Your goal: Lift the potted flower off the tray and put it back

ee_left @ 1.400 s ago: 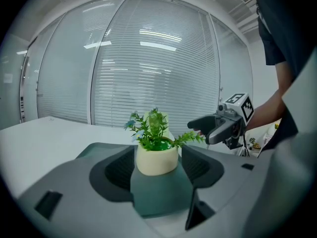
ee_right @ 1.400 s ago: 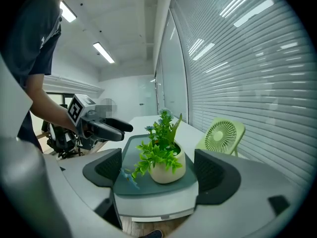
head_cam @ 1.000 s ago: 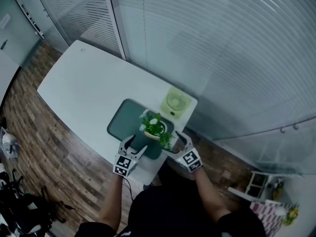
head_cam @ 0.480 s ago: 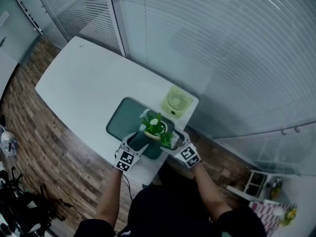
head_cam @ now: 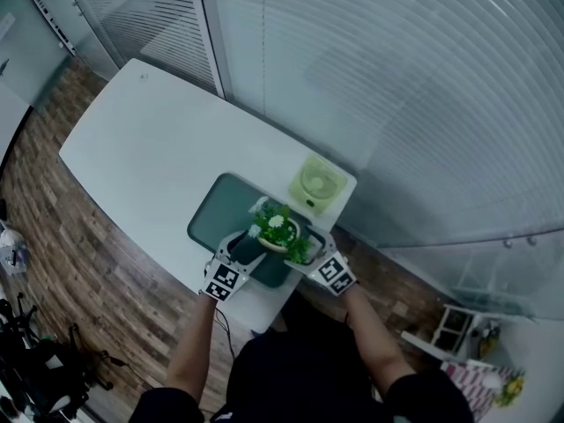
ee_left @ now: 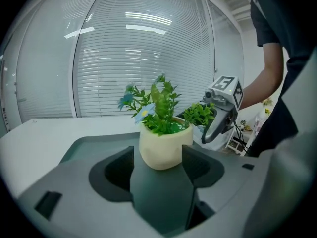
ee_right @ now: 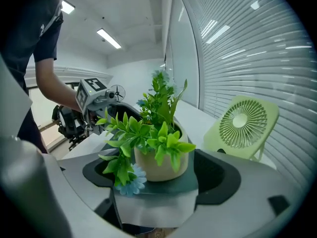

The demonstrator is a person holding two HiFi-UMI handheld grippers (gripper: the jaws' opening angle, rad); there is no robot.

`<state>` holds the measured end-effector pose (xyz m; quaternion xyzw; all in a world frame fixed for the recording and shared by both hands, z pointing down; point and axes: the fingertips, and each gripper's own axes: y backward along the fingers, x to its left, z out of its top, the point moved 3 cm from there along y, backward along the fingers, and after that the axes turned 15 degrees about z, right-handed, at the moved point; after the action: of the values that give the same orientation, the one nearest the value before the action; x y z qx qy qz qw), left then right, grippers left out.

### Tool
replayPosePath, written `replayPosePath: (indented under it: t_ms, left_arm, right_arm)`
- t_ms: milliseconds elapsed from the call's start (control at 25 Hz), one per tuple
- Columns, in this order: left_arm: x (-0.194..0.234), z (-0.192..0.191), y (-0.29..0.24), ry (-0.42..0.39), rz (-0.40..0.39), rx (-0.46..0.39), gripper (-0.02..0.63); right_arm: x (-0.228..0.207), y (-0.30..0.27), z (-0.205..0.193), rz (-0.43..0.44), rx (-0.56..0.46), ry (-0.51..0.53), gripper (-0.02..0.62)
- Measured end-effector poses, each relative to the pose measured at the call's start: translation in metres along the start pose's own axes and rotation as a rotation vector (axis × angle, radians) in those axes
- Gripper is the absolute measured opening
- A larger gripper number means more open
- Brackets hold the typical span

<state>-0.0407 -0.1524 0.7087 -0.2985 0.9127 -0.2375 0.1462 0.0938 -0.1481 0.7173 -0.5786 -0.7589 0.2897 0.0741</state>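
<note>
Left gripper (head_cam: 247, 248): jaws wide apart, clamped on nothing, flanking the potted flower (ee_left: 165, 150) from one side. Right gripper (head_cam: 304, 249): likewise agape and holding nothing, flanking from the opposite side (contact with the pot not discernible). Standing upright on the near end of the dark green tray (head_cam: 216, 214), atop the white table (head_cam: 141, 148). Just beside the tray, a pale green fan (head_cam: 315, 183).

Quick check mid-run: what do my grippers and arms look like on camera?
The left gripper and right gripper both have grey bodies and dark jaws. Each carries a white cube printed with black square markers. The person wears a dark top with short sleeves; the forearms are bare.
</note>
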Motion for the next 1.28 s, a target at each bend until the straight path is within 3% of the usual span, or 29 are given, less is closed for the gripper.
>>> replayPosePath:
  t_ms: [120,320,840,1280]
  left_arm:
    - [-0.003,-0.002,-0.003,-0.079,-0.014,0.013,0.282]
    - [-0.006,-0.002,-0.013,-0.127,-0.048,0.007,0.282]
    - [-0.007,-0.009,-0.020,-0.166,-0.123,0.030,0.285]
    - [-0.014,-0.007,-0.026,-0.219,-0.201,0.024,0.285]
  right_arm:
    - [-0.003,-0.006,-0.002,0.014,0.015,0.023,0.413]
    - [-0.006,-0.011,-0.003,0.039,0.051,0.023,0.413]
    - [-0.008,-0.022,-0.005,0.102,0.106,0.048,0.413]
    - [-0.013,-0.022,-0.004,0.096,0.104,0.042,0.410]
